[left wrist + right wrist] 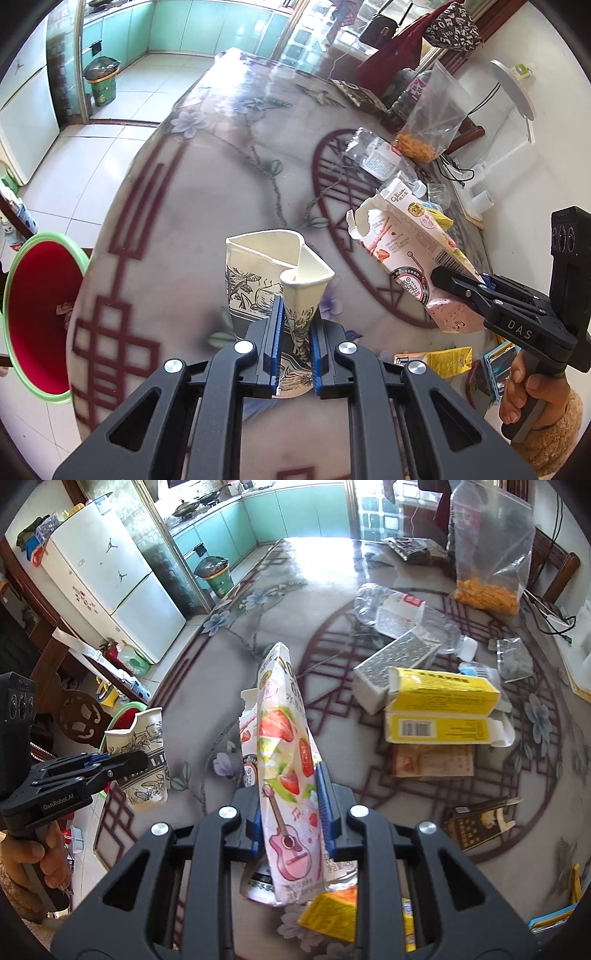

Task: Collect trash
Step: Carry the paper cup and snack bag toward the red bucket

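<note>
Left wrist view is showing your left gripper [293, 343] clamping the crushed paper cup [275, 273], held clear above the table [207, 184]. Your right gripper [291, 812] is pinching the pink strawberry snack box [284, 746], also lifted. You are carrying both toward the red basin [40, 317] beside the table's edge, I judge. Be keeping both grips firm and centring each piece over the basin before releasing; the box is hanging long and could snag.

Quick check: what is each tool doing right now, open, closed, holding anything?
Left tool: closed on the crushed paper cup.
Right tool: closed on the pink strawberry snack box.
</note>
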A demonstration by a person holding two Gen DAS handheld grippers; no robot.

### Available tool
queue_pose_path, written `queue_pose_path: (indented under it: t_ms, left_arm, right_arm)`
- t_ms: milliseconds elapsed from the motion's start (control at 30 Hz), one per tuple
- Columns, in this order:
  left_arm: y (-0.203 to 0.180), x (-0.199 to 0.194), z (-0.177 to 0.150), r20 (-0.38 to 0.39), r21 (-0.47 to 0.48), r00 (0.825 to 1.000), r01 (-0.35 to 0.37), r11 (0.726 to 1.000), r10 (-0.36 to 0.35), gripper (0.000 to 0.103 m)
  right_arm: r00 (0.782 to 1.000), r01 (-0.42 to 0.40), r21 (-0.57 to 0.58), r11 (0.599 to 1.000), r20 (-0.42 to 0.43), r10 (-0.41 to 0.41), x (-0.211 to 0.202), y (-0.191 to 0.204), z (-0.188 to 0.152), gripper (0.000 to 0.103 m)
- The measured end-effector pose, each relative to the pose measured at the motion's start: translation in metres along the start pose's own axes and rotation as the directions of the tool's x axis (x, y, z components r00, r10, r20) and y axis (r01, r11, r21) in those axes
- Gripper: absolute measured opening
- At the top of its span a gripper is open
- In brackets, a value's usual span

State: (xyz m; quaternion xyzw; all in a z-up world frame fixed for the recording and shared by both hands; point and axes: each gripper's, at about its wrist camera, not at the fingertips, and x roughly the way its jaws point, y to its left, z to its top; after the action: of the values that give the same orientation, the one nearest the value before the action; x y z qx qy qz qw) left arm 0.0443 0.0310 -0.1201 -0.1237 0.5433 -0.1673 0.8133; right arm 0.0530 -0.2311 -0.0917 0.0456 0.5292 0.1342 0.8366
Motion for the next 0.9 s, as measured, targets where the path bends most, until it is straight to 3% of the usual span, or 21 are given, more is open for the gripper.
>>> queue_pose_path:
  t_ms: [367, 900]
  left_arm:
    - [0.049, -0.013, -0.003, -0.013, -0.017, 1.0, 0.019, 1.0, -0.019, 0.01]
    - [0.118, -0.038, -0.002, -0.033, 0.016, 0.999, 0.03, 0.999, -0.029, 0.01]
  right_arm:
    - [1.0, 0.015, -0.034, 0.999, -0.019, -0.016, 0.013, 0.054, 0.0, 0.024]
    - [0.999, 0.042, 0.005, 0.999, -0.016, -0.042, 0.029, 0.121, -0.003, 0.024]
